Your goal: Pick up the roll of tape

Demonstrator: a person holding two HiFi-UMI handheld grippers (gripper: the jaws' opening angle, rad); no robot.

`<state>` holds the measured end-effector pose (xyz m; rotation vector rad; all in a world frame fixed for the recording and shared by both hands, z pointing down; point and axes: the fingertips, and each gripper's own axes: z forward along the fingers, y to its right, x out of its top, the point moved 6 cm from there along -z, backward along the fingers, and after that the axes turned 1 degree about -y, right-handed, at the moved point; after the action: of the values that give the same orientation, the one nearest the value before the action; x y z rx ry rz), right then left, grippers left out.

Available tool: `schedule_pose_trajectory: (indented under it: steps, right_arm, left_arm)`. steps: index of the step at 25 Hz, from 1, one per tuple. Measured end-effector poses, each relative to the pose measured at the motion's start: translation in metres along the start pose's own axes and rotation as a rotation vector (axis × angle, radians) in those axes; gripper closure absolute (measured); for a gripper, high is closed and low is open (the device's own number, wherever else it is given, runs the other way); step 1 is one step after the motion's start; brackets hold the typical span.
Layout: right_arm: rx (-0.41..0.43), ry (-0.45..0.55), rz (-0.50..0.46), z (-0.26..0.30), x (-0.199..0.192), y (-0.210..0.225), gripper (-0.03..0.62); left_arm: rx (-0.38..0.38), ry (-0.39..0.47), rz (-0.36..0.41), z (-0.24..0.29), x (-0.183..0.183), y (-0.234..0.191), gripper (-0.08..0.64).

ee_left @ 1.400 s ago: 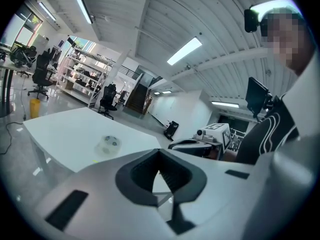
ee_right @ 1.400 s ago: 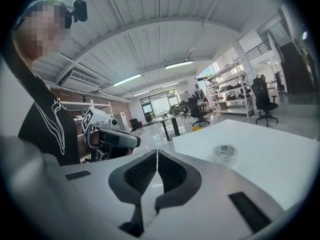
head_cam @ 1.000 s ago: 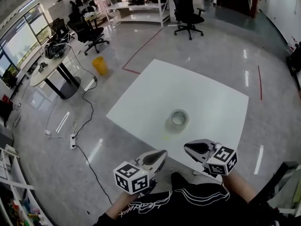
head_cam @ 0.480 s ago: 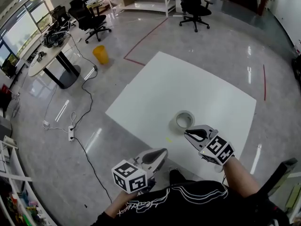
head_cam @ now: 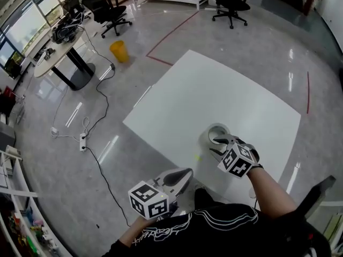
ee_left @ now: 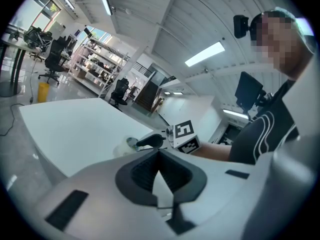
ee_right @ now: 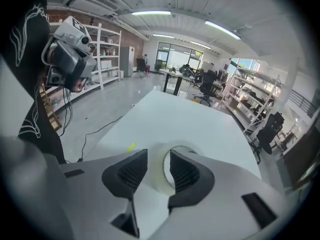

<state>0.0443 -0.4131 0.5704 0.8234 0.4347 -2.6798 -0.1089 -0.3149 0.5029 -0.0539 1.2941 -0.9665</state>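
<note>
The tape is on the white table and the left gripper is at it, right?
No: the right gripper is at the tape, on the white table; its jaws have just been opening, the roll's wall between them. The head view shows it.

Right tool (head_cam: 217, 144) jaws just opening astride tape (head_cam: 212, 132); left tool (head_cam: 183, 174) closed.

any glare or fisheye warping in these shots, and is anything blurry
Head view: bright glare streaks on the glossy floor; the white table is evenly lit. Right gripper view: fisheye, dark corners, roll of tape slightly soft. Left gripper view: same vignette, plus a mosaic patch.
</note>
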Motion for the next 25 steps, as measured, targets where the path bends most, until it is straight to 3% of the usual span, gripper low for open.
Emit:
schedule_pose_trajectory:
  steps: [11,18,25]
  right_arm:
    - [0.03,-0.206,-0.085,0.041,-0.019,0.001,0.471]
    - [0.085,-0.255,-0.11,0.042,-0.017,0.001,0.491]
    - [0.099,-0.255,-0.063,0.043,-0.015,0.005,0.499]
  left_arm:
    - [0.027,-0.005,-0.006,0.0,0.004,-0.014,0.557]
    - [0.047,-0.011,-0.011,0.0,0.003,-0.012,0.557]
    - [0.074,-0.005,-0.014,-0.007,0.005,-0.008,0.557]
